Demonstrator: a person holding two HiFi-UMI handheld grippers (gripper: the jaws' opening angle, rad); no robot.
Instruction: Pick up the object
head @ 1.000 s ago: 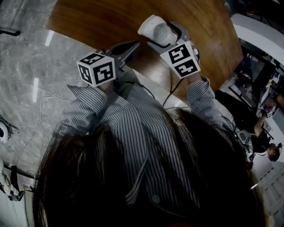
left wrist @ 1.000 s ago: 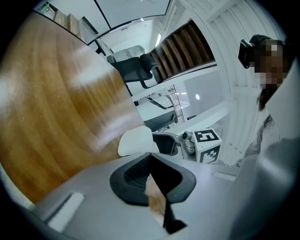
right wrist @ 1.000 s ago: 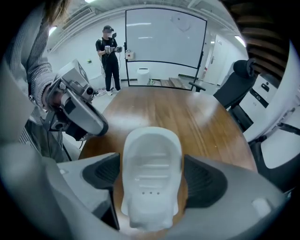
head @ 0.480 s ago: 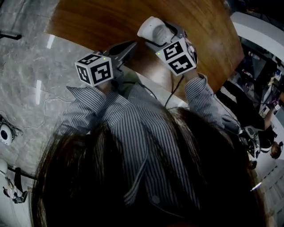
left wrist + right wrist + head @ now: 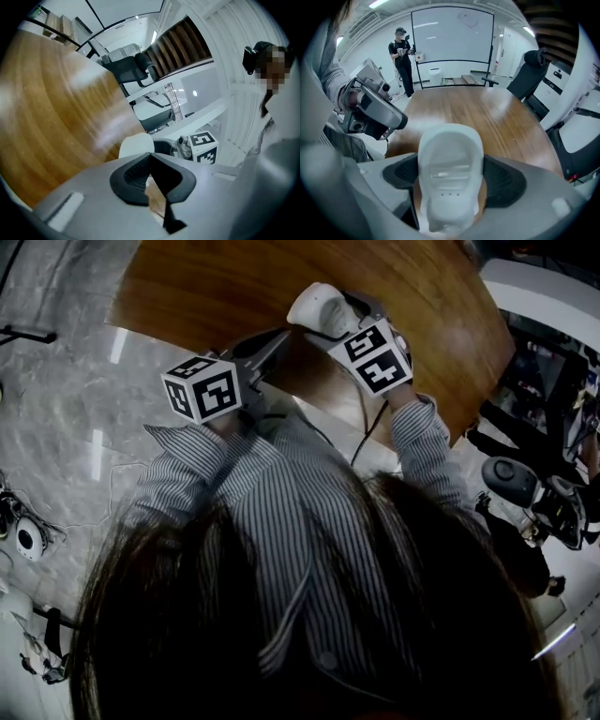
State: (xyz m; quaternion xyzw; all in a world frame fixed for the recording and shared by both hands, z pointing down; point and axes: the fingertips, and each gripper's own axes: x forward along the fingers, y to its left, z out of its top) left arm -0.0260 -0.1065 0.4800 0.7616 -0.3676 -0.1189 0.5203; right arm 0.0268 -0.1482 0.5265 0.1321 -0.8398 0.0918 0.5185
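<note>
White, rounded plastic object (image 5: 449, 140) w/ slots pinched by right gripper (image 5: 450, 180) fingers; left gripper (image 5: 151, 161) fingers pressed together.

Object (image 5: 450, 173) was plain white, matte, no print seen. Right gripper (image 5: 451, 179) body was pale grey; its pads (image 5: 506, 180) were black with a fine dotted texture. Left gripper (image 5: 151, 164) showed the same grey, and its pads (image 5: 133, 178) were black with a mesh-like texture. Marker cubes (image 5: 203, 387) had white faces with black square patterns. Table (image 5: 234, 287) was warm brown wood with long curved grain bands and pale glare streaks. Floor (image 5: 56, 418) was grey with marbled veining. Shirt (image 5: 281, 512) had narrow grey-and-white stripes. Hair (image 5: 309, 634) was dark. Distant person (image 5: 402, 54) was dressed in black. Chair (image 5: 526, 70) was black.
</note>
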